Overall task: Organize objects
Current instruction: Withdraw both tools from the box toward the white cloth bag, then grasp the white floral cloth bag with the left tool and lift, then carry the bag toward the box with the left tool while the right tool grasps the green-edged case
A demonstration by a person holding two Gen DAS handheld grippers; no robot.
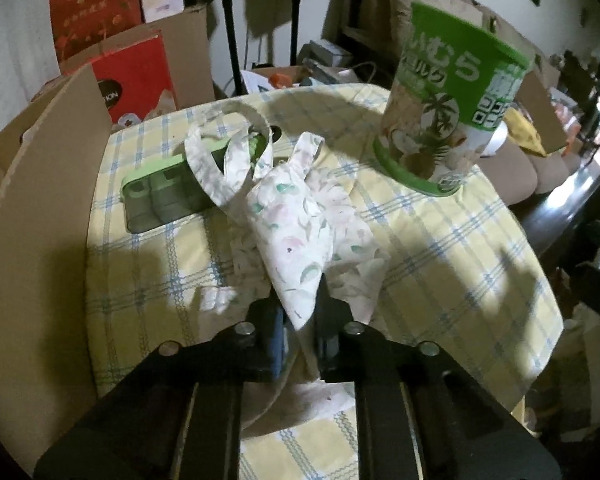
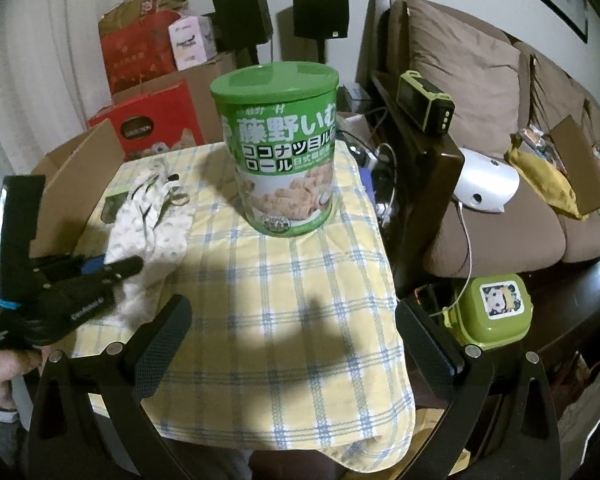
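left gripper [image 1: 300, 320], jaws pressed together on the near corner of a floral cloth bag [image 1: 296, 236] that lies crumpled on the worktop [image 2: 300, 280], its loop handles [image 1: 236, 152] draped over a green case [image 1: 160, 188] at the far left. right gripper [image 2: 292, 352], jaws spread wide and holding nothing, hovers above the checked cloth, aimed toward a green biscuit tin [image 2: 278, 152] standing upright at the far side, well apart from the bag. likely risks: the pinch takes only a thin fold at one corner, so the fabric may slip out on lifting; the handles may snag the green case and drag it along; the loose worktop cloth could be caught with the bag, which would shift or tip the tall tin.
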